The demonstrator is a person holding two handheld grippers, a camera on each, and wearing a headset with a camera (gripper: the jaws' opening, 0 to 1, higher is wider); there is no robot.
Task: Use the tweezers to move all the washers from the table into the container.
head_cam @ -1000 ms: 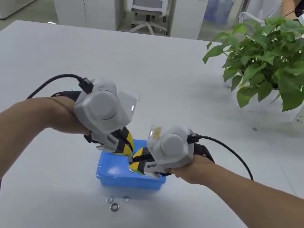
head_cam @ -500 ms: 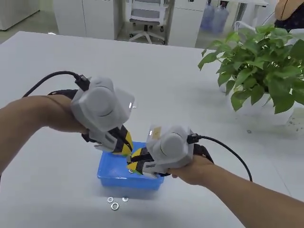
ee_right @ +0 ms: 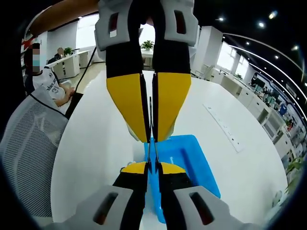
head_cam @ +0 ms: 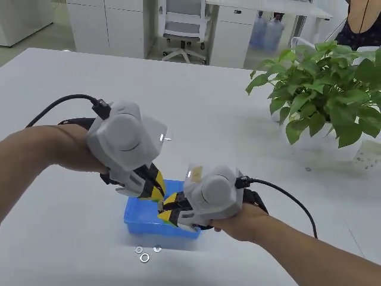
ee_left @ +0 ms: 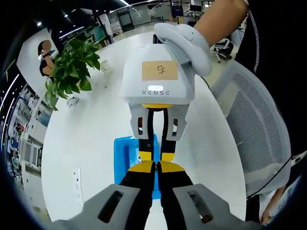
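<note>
Washers, three in number, lie on the counter just short of both claws, outside the blue container beneath them. Left claw and right claw meet tip to tip, each pressed together on the thin tweezers. Transfer appears barely begun.

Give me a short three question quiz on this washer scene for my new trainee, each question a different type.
1. True or false: the washers lie inside the blue box.
2. How many washers sit on the table in front of the box? A one, B three, C six.
3. Fill in: at the table's far right stands a potted ____.

Key: 1 false, they lie on the table. 2 B. 3 plant.
</note>
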